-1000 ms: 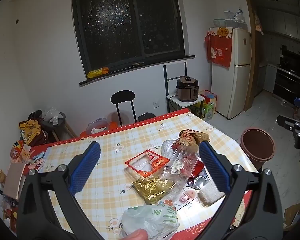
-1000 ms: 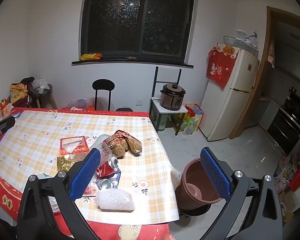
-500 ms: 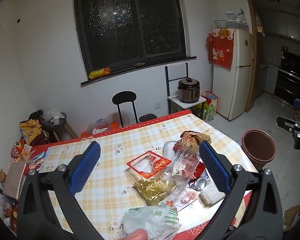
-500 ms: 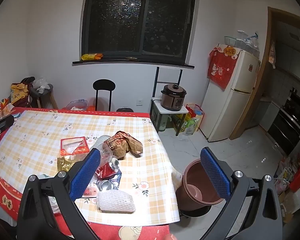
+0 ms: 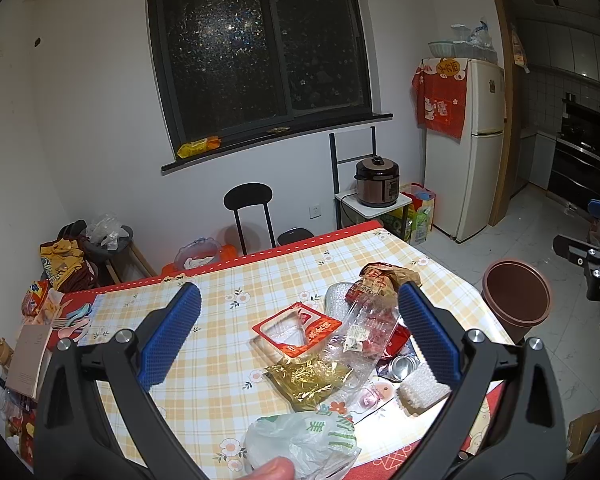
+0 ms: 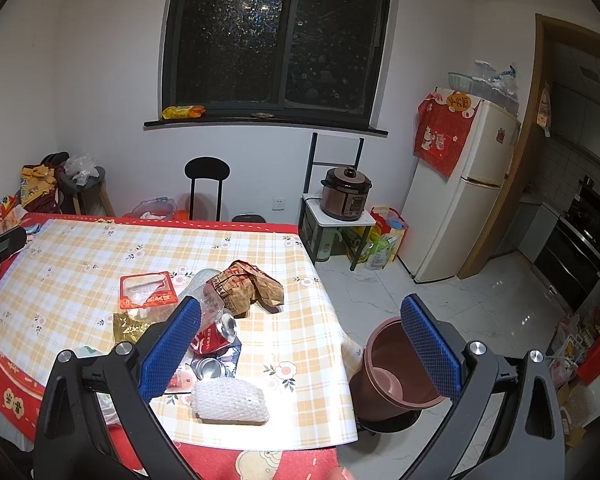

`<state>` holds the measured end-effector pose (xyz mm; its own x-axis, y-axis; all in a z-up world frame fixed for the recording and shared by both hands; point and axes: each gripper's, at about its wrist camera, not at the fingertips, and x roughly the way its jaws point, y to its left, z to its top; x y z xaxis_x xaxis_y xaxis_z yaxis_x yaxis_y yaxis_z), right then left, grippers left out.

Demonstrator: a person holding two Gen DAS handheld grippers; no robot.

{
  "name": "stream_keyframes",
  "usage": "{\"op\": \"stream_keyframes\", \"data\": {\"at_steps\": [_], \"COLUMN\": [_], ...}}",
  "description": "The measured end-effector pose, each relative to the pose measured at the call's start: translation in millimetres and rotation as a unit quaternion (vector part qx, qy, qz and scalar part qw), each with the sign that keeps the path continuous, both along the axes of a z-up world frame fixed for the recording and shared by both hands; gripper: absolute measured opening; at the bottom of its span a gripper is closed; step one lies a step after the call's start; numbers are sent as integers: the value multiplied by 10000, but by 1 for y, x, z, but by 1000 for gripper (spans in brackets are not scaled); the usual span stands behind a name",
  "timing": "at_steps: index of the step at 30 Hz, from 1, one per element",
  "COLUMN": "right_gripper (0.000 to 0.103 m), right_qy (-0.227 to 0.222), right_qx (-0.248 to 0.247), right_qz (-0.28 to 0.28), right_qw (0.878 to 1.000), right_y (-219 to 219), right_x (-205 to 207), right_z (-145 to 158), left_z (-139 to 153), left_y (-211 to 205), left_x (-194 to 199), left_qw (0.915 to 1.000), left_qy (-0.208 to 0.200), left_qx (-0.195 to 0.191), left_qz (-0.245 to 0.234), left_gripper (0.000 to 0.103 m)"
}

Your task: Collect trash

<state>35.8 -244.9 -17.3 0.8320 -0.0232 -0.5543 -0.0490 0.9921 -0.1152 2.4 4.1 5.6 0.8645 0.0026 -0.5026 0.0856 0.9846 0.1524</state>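
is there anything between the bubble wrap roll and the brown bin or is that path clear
Nothing visible blocks it. The bubble wrap roll lies near the table's front corner, and the brown bin stands open on the floor just past that edge. Only bare tablecloth lies between; both grippers hover open, holding nothing.
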Motion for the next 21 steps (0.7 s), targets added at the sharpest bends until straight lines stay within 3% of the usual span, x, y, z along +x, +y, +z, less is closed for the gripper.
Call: {"op": "stream_keyframes", "data": {"at_steps": [21], "right_gripper": [98], "right_qy": [1], "right_qx": [-19], "right_qz": [1], "right_qw": [10000], "right_y": [-2], "right_x": [-2], "right_z": [2], "left_z": [-1], "left_y": [0], "left_x": [0], "left_qw": [10000], "left_qy": [-16], "left_qx": [3], "left_qz": [8], "left_gripper": [97]}}
